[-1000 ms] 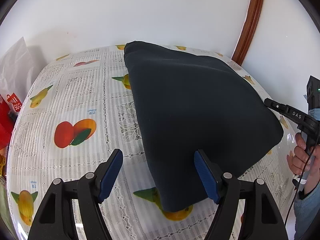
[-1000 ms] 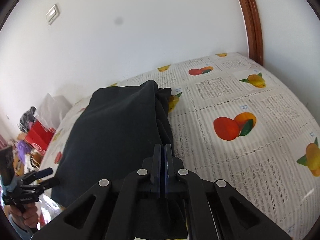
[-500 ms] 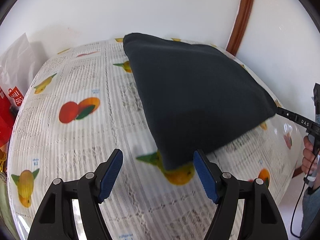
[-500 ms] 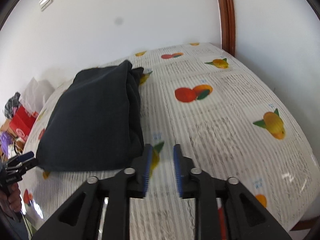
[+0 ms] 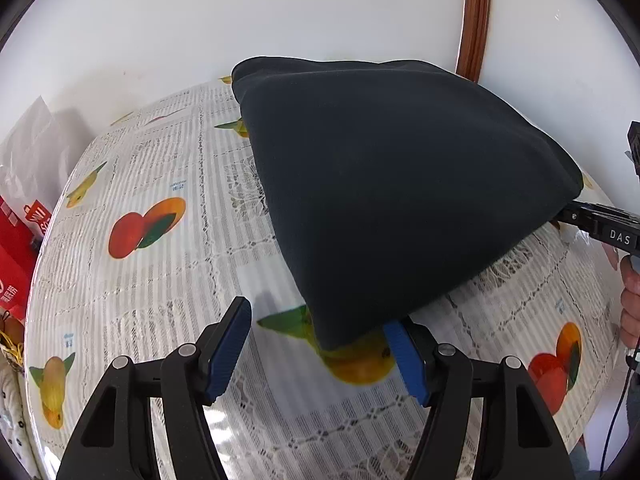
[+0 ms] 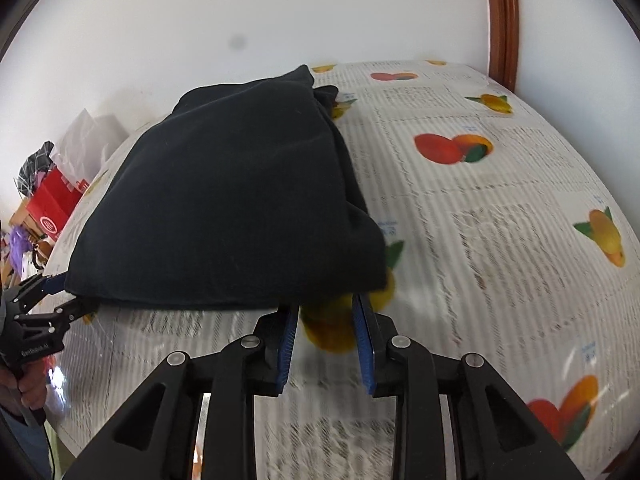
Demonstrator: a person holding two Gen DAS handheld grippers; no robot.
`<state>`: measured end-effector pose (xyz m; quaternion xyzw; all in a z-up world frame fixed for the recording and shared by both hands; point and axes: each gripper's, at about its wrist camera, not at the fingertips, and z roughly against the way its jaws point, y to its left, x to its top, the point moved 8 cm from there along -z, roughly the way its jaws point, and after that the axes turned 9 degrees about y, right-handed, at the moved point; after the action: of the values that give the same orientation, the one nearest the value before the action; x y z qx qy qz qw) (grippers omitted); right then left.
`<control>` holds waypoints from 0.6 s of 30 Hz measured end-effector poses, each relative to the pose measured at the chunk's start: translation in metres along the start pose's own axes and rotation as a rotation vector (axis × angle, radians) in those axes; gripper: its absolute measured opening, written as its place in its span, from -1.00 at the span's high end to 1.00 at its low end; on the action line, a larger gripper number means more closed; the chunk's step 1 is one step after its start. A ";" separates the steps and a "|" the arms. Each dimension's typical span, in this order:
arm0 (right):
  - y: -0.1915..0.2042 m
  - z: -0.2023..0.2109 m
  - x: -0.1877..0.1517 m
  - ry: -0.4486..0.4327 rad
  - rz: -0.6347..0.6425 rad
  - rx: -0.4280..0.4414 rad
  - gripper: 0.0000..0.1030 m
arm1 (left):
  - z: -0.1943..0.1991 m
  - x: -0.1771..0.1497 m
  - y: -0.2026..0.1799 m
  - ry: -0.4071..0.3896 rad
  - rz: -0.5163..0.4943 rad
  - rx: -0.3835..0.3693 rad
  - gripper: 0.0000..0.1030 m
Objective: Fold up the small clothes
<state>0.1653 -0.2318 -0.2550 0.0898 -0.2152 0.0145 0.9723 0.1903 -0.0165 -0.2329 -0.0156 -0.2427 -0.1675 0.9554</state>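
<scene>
A folded black garment (image 5: 384, 200) lies flat on the fruit-print tablecloth (image 5: 160, 280). My left gripper (image 5: 320, 354) is open, its jaws astride the garment's near corner without touching it. In the right wrist view the garment (image 6: 232, 200) lies ahead and left. My right gripper (image 6: 326, 340) is open and empty, just short of the garment's near right corner. The right gripper also shows at the right edge of the left wrist view (image 5: 600, 224), at the garment's far corner. The left gripper shows at the left of the right wrist view (image 6: 44, 300).
A red shopping bag (image 5: 16, 248) and white bags (image 6: 88, 140) stand beside the table's left side. A white wall runs behind the table, with a brown wooden frame (image 5: 474, 16) at the back right. The table's rounded edge (image 6: 580, 420) is near.
My right gripper opened and let go of the garment, then drew back a little. My left gripper pulled back, then came close again to the garment's near corner. The garment now lies flat.
</scene>
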 end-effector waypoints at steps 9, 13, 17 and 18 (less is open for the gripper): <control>0.007 -0.016 0.021 0.003 -0.034 0.033 0.46 | -0.017 0.023 0.023 0.017 0.096 -0.024 -0.31; 0.010 -0.023 0.034 0.000 -0.034 0.002 0.46 | -0.022 0.029 0.025 0.021 0.123 -0.014 -0.31; 0.010 -0.023 0.035 0.007 -0.044 -0.016 0.46 | -0.018 0.025 0.024 0.035 0.138 -0.019 -0.30; 0.009 -0.022 0.034 0.011 -0.049 -0.017 0.45 | -0.014 0.022 0.023 0.035 0.136 -0.022 -0.29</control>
<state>0.2049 -0.2188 -0.2590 0.0867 -0.2078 -0.0107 0.9743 0.2218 -0.0030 -0.2335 -0.0397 -0.2225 -0.1051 0.9684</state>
